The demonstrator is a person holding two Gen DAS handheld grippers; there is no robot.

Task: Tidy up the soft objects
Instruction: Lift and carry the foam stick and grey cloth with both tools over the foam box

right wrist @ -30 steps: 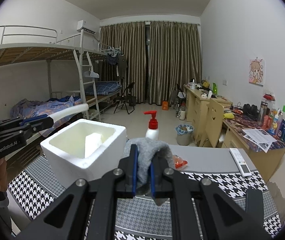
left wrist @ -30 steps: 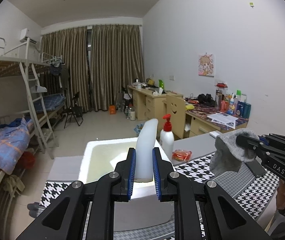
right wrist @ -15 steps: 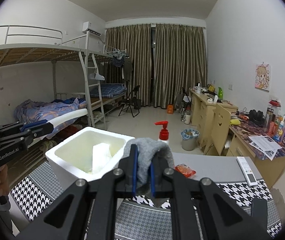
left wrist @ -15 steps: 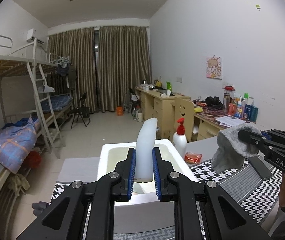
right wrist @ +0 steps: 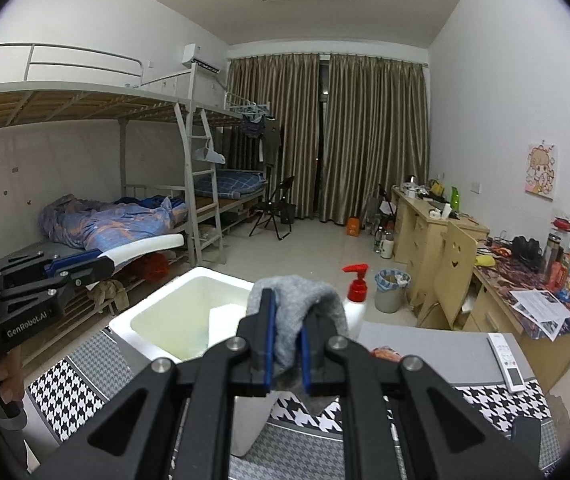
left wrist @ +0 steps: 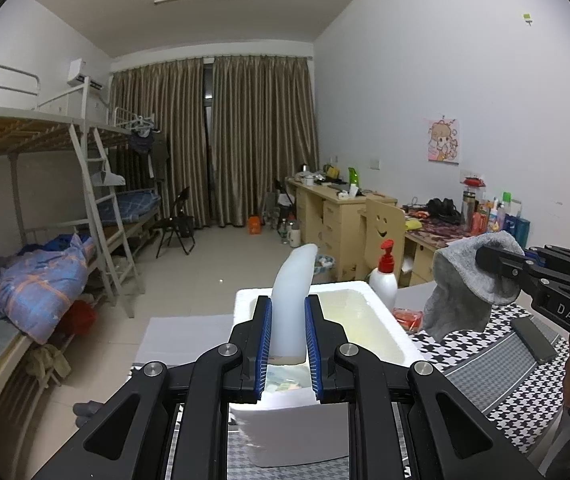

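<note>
Holding both tools above the white foam box (left wrist: 369, 322), I start at my left: the left gripper (left wrist: 288, 344) is pinched on a pale, curved soft strip (left wrist: 291, 300), which rises out of the jaws over the box's near edge. Past the box stands a red-capped pump bottle (left wrist: 383, 272). Further right, the right gripper (right wrist: 285, 350) is clamped on a grey sock (right wrist: 297, 304) — it hangs in the air beside the box, over the houndstooth tablecloth (left wrist: 477, 352).

Foam box (left wrist: 377, 322) sits on the table (right wrist: 425, 346), pump bottle (left wrist: 383, 276) behind it, remote (right wrist: 505, 362) far right
</note>
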